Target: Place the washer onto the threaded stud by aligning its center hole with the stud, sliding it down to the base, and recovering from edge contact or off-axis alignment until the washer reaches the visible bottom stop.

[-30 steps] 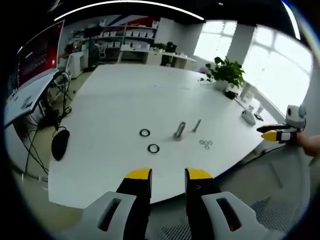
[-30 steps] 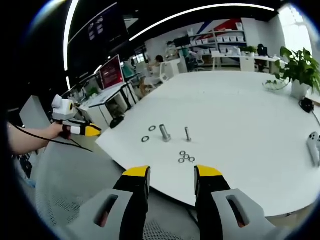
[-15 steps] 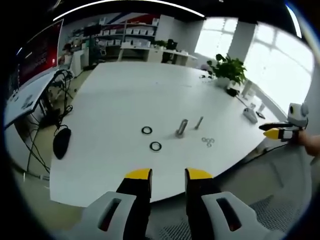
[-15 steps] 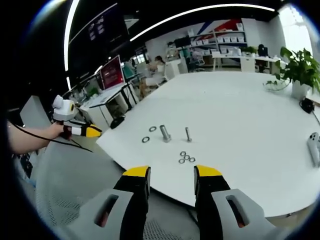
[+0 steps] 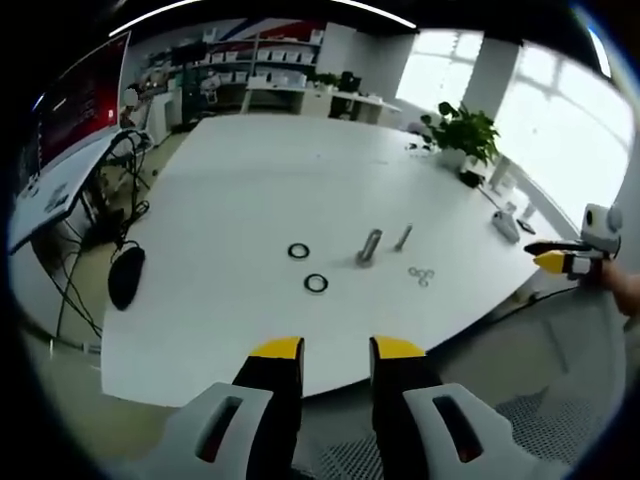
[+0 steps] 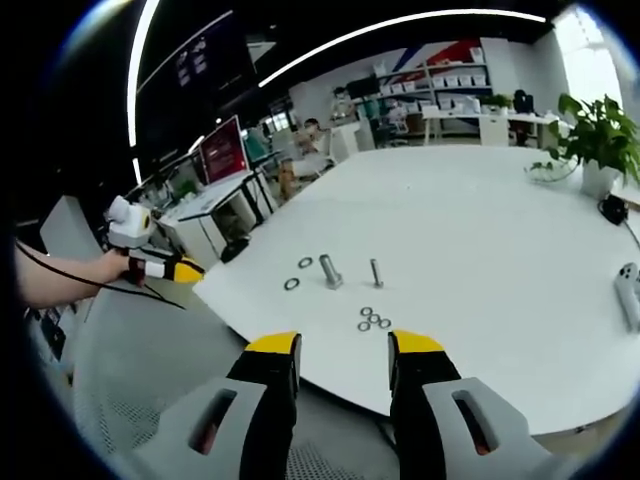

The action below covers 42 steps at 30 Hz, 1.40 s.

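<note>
Washers: two dark rings lie flat on the white table [image 5: 230, 190], the nearer ring [image 5: 316, 283] and the farther ring [image 5: 298, 251] a little apart; in the right gripper view they are the nearer ring [image 6: 291, 284] and the farther ring [image 6: 305, 263], both on the left of the large stud.
Small washers: a cluster of small pale rings [image 5: 420, 274] lies flat near the table edge, seen in the right gripper view as a group [image 6: 372, 319] in front of the two studs.
Large stud: the thick threaded stud [image 5: 369, 247] stands on its wider base, its long axis rising off the table, shown leaning in the left gripper view; in the right gripper view the same stud [image 6: 329, 270] stands close to upright.
Thin stud: the slimmer stud [image 5: 402, 237] stands just beside the large one, long axis also up from the table; it is at [image 6: 376, 271] in the right gripper view.
Left gripper: the left gripper [image 5: 334, 349] hangs off the near table edge, yellow-tipped jaws apart with nothing between them; in the right gripper view it [image 6: 186, 267] is held by a hand [image 6: 112, 265] at the left, beyond the table corner.
Right gripper: the right gripper [image 6: 335, 344] sits short of the table edge, jaws spread and empty; in the left gripper view it [image 5: 550, 261] shows at the far right.
Table surroundings: a potted plant [image 5: 462, 135] stands at the far side.
</note>
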### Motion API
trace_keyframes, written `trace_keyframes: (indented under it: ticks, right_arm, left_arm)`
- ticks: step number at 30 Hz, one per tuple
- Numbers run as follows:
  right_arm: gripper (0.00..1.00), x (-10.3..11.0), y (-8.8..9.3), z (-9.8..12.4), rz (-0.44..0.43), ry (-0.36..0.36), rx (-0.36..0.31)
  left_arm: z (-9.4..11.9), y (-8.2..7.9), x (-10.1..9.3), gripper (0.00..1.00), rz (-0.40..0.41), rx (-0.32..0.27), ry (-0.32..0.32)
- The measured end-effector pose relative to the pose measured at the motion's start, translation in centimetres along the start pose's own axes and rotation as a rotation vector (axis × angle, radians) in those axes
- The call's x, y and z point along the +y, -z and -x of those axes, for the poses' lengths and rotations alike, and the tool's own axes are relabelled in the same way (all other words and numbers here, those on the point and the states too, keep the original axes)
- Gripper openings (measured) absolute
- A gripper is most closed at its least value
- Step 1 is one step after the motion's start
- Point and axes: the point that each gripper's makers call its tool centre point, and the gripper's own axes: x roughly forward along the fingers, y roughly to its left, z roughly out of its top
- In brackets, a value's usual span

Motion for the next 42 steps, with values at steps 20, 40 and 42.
trace_keyframes:
  ticks: [20, 40, 42]
  right_arm:
    - [0.37, 0.0, -0.1, -0.2, -0.008, -0.002, 0.001]
    - [0.37, -0.2, 0.0, -0.1, -0.026, 0.011, -0.003]
    - [0.37, -0.3, 0.0, 0.0, -0.03, 0.012, -0.005]
  left_arm:
    - [-0.1, 0.1, 0.1, 0.23, 0.0, 0.009, -0.002]
    - [0.1, -0.1, 0.2, 0.23, -0.124, 0.033, -0.048]
    - [0.0, -0.2, 0.0, 0.23, -0.129, 0.033, -0.045]
